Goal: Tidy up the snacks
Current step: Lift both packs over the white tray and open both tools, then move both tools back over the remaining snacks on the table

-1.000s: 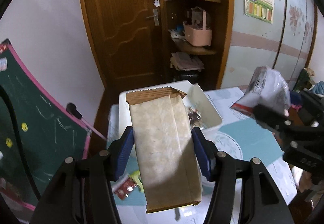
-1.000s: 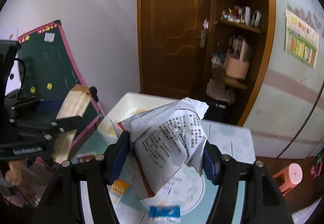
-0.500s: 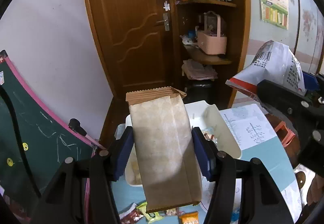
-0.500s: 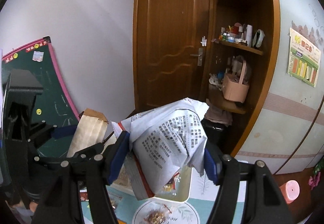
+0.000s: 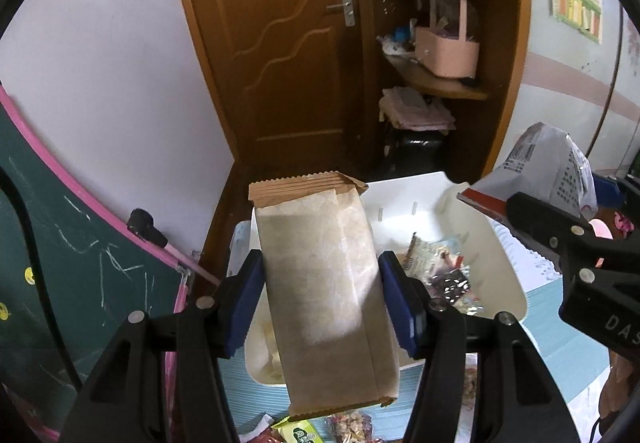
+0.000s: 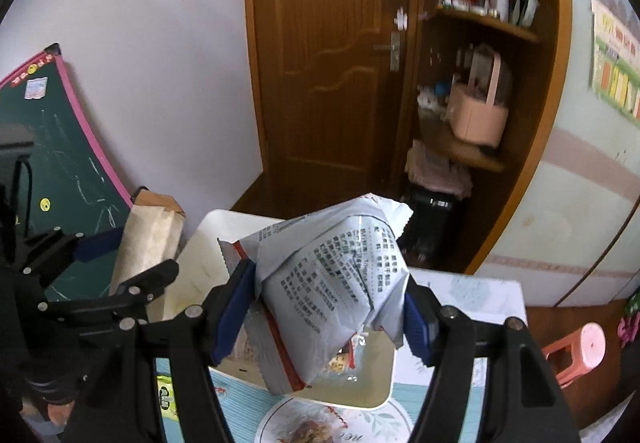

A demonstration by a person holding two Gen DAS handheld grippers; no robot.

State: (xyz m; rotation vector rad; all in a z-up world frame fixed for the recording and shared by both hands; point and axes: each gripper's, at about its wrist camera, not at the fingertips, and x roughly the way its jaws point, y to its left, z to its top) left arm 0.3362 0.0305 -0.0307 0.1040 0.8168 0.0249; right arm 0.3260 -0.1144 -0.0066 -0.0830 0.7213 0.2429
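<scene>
Above the white bin [image 5: 472, 203] we hold two snack bags. Our left gripper [image 5: 320, 295] pinches a brown paper bag [image 5: 324, 283] by its sides, long axis pointing away from us, over the bin's left end. Our right gripper [image 6: 328, 307] clamps a crumpled white printed bag [image 6: 332, 283] above the bin's right part. The bin lies straight below and ahead of both; the left looks slightly nearer.

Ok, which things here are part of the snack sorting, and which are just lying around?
Part of the job:
- brown paper packet in the left tool
- crumpled white printed bag in the right tool
- white bin
- loose wrapped snacks inside it

Just lying about:
- chalkboard
- pink basket
- pink stool
</scene>
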